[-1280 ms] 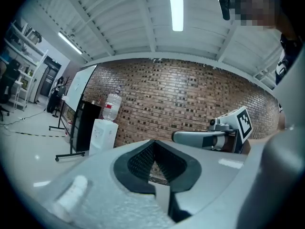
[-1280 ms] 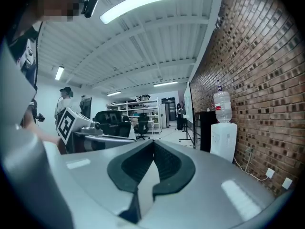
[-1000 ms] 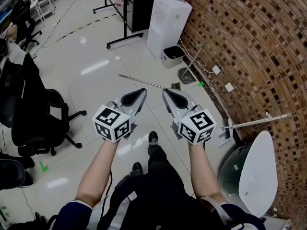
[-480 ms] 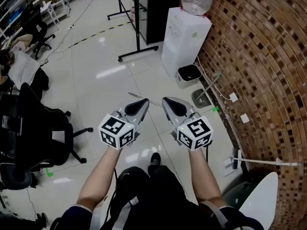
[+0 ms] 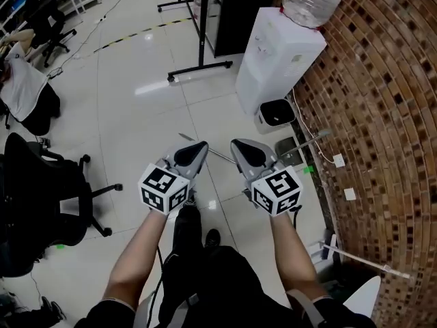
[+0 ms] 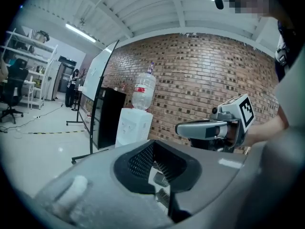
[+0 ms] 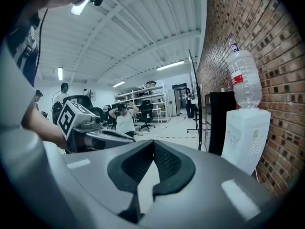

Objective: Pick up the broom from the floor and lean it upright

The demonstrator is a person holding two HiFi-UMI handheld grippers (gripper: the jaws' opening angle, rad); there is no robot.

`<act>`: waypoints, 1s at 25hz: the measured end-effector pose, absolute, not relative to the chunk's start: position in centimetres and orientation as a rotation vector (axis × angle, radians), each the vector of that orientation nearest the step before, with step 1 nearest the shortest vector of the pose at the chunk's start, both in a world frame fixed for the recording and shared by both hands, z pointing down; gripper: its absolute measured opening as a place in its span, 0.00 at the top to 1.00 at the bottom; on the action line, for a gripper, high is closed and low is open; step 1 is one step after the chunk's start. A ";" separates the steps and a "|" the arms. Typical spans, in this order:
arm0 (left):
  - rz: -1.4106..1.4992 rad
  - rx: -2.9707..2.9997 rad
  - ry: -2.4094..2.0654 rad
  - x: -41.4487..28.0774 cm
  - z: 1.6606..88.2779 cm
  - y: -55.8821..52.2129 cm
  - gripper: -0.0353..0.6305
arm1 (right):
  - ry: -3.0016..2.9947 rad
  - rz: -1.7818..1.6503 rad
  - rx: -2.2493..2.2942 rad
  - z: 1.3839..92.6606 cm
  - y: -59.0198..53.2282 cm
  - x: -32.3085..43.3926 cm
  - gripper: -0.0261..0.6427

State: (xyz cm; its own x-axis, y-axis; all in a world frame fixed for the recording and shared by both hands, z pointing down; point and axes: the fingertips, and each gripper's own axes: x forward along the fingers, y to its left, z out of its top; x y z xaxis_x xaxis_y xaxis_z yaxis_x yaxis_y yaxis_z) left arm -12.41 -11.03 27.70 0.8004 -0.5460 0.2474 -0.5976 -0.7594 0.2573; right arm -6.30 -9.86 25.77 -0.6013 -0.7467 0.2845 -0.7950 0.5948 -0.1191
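Left tool [image 5: 199, 146]: jaws together, nothing held. Right tool [image 5: 240, 146]: jaws together, nothing held. We hold the two side by side, slightly apart, above the floor [image 5: 136, 115].

Broom [image 5: 222, 156]: flat on the floor beyond the tools, untouched. We see its thin handle slanting behind both; its head is hidden.

Dustpan [image 5: 288, 149]: right of the broom, by the brick wall [image 5: 382, 115].

Water dispenser [image 5: 283, 60]: farther off.
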 end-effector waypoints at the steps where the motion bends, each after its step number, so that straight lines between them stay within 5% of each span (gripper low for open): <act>1: 0.235 2.654 -0.870 -12.5 29.4 -12.5 0.95 | -2.602 0.356 1.268 27.3 -11.4 -6.5 0.96; 11: 0.366 2.548 -0.876 -16.7 50.6 -28.6 0.95 | -2.456 0.450 1.070 49.5 -27.6 -10.7 0.95; 25: 0.587 2.178 -1.026 -23.5 93.9 -31.9 0.94 | -2.263 0.628 0.675 99.6 -32.5 -15.8 0.83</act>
